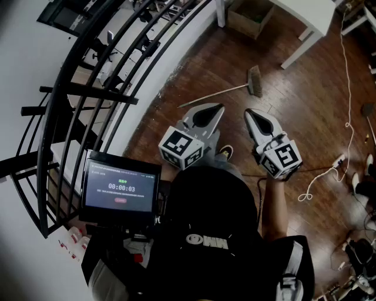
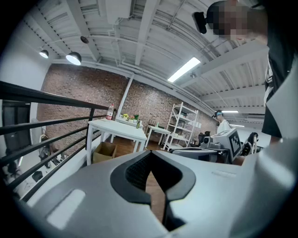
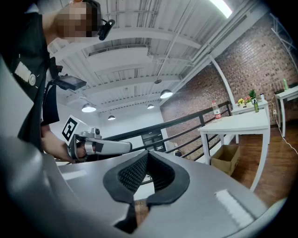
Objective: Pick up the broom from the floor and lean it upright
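Observation:
The broom (image 1: 232, 90) lies flat on the wooden floor, its pale handle running from lower left to the bristle head (image 1: 255, 81) at upper right. My left gripper (image 1: 217, 109) and my right gripper (image 1: 249, 113) hover side by side above the floor, both on the near side of the broom and clear of it. Both are shut with nothing between the jaws. In the left gripper view my left gripper (image 2: 150, 154) faces the room about level, and in the right gripper view my right gripper (image 3: 148, 154) does the same. The broom shows in neither gripper view.
A black metal railing (image 1: 94, 94) curves along the left above a white ledge. A white table (image 1: 305, 20) and a cardboard box (image 1: 249, 14) stand beyond the broom. A white cable (image 1: 348, 117) and power strip (image 1: 338, 160) lie on the floor at right. A screen (image 1: 120, 188) sits at lower left.

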Motion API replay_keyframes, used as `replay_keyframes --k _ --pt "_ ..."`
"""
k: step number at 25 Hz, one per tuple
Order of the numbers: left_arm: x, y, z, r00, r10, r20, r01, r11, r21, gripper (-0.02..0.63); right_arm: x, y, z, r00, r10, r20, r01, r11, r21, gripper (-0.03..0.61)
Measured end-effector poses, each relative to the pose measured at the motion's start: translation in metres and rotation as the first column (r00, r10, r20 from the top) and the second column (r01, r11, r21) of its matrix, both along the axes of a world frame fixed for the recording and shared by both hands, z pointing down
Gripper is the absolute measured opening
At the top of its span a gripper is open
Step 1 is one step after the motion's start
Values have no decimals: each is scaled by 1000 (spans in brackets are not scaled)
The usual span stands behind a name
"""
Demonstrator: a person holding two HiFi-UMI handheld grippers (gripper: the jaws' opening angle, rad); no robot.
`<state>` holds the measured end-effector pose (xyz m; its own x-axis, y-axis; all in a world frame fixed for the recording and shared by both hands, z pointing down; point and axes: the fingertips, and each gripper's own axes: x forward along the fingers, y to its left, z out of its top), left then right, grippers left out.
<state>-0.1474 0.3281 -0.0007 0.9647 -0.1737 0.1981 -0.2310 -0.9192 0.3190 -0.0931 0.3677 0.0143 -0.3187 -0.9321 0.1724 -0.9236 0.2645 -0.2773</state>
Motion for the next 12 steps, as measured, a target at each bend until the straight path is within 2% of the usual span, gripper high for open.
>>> replay_keyframes --k 4,7,9,12 --pt "-27 -56 21 993 -107 49 107 994 1 14 -10 -46 15 996 -88 -30 87 996 -32 3" --pt "-38 -122 47 982 -166 92 171 985 -40 14 -17 -110 41 977 -189 -97 175 976 -130 3" --pt "-46 -162 65 971 -212 107 221 973 -74 14 -26 -146 67 927 -311 -210 260 936 -237 3" --pt "-57 -201 82 961 -255 110 265 959 -96 14 -44 -181 100 801 -490 -345 369 857 -359 3"
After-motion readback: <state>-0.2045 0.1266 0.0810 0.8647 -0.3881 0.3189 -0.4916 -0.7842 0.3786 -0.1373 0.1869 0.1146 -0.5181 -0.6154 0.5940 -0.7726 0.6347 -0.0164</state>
